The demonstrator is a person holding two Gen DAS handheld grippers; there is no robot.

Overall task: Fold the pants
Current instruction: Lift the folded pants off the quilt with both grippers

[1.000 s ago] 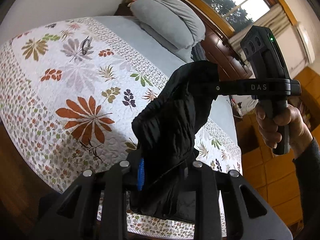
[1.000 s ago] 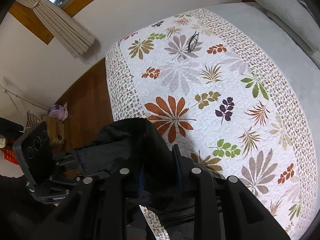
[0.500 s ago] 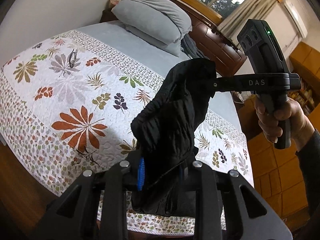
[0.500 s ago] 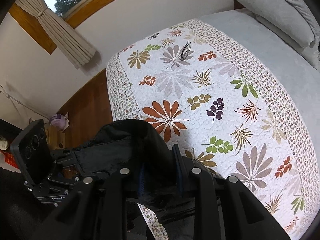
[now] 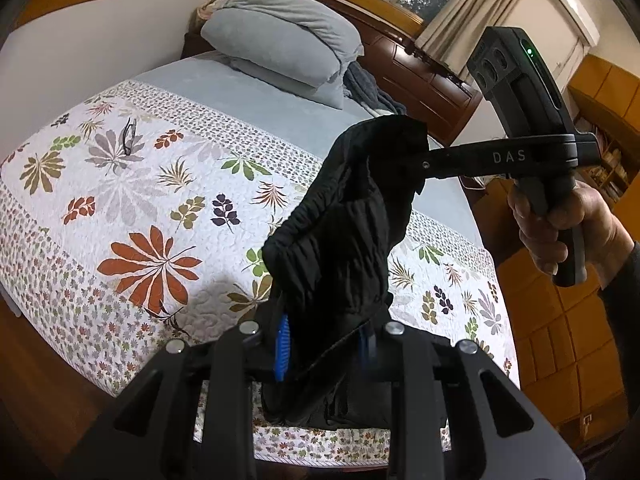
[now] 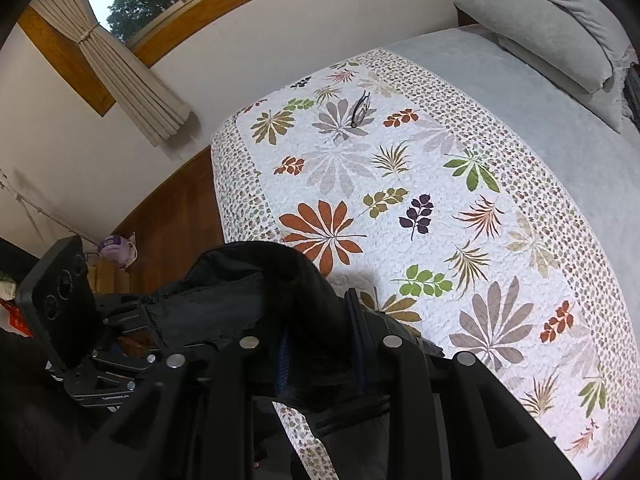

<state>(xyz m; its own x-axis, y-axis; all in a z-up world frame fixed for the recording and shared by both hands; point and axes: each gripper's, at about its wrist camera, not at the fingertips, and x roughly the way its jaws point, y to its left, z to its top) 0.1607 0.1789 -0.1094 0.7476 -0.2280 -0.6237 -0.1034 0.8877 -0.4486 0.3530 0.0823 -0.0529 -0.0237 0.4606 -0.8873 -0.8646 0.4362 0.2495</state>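
Black pants point(image 5: 344, 236) hang bunched in the air between both grippers, above the near edge of the bed. My left gripper point(image 5: 324, 348) is shut on one end of the waistband, blue pads pressing the cloth. In the left wrist view the right gripper point(image 5: 420, 164) pinches the other end, held higher by a hand point(image 5: 560, 228). From the right wrist view the pants point(image 6: 256, 288) fill the space between its fingers, the right gripper point(image 6: 320, 356) shut on them, and the left gripper's body point(image 6: 60, 300) shows at the lower left.
The bed carries a leaf-print quilt point(image 5: 152, 200) over a grey sheet point(image 5: 248, 96). Glasses point(image 5: 128, 136) lie on the quilt's far part. Folded grey pillows point(image 5: 280, 40) sit at the head. A wooden headboard point(image 5: 424, 80), wood floor point(image 6: 168, 216) and curtains point(image 6: 132, 84) surround it.
Both grippers have risen and drifted with the pants still held. More of the bed head and window now shows in both views.
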